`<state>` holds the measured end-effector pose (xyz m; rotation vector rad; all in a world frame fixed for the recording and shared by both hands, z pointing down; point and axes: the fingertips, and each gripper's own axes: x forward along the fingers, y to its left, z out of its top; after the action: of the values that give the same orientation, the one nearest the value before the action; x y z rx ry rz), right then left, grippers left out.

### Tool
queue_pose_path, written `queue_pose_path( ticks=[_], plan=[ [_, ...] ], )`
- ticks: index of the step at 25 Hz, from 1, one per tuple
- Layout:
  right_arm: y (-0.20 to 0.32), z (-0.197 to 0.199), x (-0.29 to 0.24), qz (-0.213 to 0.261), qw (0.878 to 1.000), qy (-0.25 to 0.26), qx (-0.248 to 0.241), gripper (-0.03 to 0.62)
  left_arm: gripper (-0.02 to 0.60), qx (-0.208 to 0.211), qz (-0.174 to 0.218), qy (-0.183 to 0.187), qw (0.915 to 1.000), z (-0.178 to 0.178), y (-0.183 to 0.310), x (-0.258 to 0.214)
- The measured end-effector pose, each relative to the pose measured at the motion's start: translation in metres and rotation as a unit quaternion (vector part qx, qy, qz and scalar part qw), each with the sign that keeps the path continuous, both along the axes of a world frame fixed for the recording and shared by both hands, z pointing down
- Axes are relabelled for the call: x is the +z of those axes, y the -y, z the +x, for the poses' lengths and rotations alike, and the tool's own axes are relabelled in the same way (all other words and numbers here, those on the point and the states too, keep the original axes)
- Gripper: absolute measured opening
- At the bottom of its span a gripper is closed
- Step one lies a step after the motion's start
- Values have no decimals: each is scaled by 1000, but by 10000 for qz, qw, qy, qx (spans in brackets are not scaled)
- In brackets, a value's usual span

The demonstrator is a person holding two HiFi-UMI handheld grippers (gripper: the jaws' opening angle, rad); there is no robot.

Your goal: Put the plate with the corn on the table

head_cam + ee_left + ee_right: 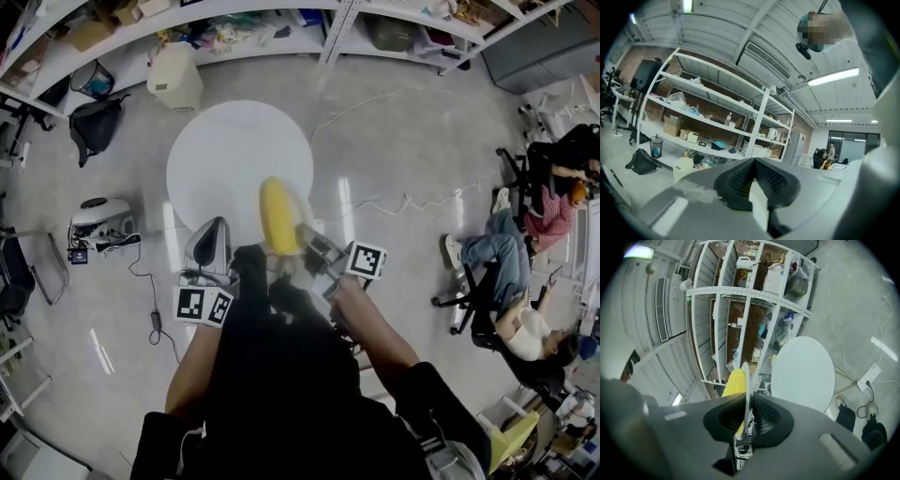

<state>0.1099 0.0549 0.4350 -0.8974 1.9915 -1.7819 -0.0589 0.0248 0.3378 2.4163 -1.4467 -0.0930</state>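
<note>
The right gripper (746, 400) is clamped on the rim of the plate (746, 377). In the right gripper view the plate shows edge-on as a thin pale line running up between the two dark ribbed pads, which press on it from either side. The corn (278, 217), a yellow cob, lies on the plate just beyond the jaws. In the head view it points away from the person.

The plate is held in the air. In the head view the corn overlaps the near rim of the round white worktop (234, 155). In the right gripper view the worktop lies further out and to one side, with no contact visible between the plate and it.

The left gripper (753, 161) has its jaws together at the tips and holds nothing that can be recognised. A pale wedge shows low between the pads, and I cannot tell what it is. In the head view it hangs beside the corn, at the worktop's near edge.

Beyond the worktop stand white shelves (244, 37) stacked with boxes and clutter. A beige bin (175, 77) and a black bag (94, 127) sit on the grey floor (394, 141) in front of them. A person (520, 291) sits on a chair far off to the right.
</note>
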Motion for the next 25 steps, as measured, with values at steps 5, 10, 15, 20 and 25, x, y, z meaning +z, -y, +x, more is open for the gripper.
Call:
queue_pose_path(
  ticks=[5,10,15,20,25],
  plan=[
    [16,-3,17,-79,10000,25,-8,40,5,-70,-92,-58,9999,-3,18,16],
    [30,-3,34,-59,10000,0,6,40,3,-115,-105,-63,9999,-2,32,31],
    [44,-8,50,-71,10000,18,-22,40,5,-156,-108,-119,9997,-1,46,41],
    [56,-16,63,-130,9999,30,-77,40,5,-159,-139,-177,9996,-2,59,51],
    [67,-25,76,-85,9999,38,-133,40,3,-187,-205,-244,9993,-7,70,63]
  ],
)
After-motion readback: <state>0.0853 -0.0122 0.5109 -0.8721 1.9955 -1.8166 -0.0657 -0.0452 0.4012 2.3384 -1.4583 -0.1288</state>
